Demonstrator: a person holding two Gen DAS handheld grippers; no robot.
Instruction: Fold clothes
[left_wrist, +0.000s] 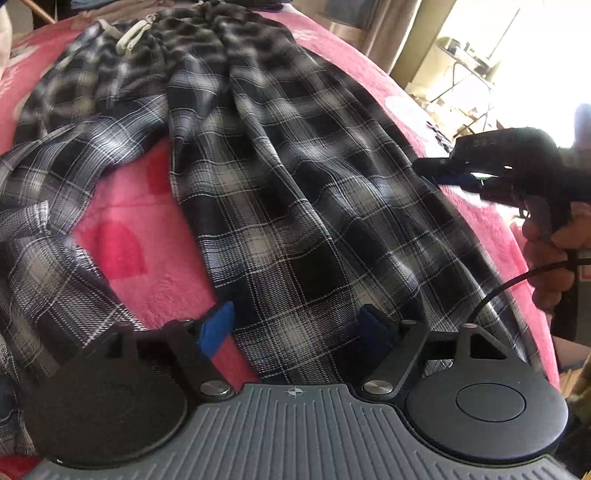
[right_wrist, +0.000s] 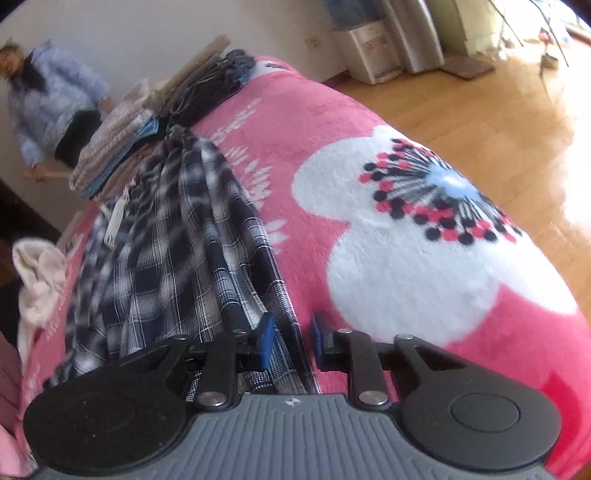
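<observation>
Plaid trousers (left_wrist: 295, 221): left tongs (left_wrist: 295, 325) gape above a leg; right-wrist view alone shows right tongs (right_wrist: 291, 339) narrowly parted astride the edge.

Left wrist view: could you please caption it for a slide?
Plaid trousers spread on a pink blanket.

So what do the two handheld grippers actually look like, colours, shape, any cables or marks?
Both match: the left gripper and right gripper have a ribbed grey body with a small crosshair mark, two round black discs, black linkage arms with silver pivots, and blue pads on the fingers. Seen from the left camera, the right gripper has a pistol-style grip, and a black cable trails from it.
</observation>
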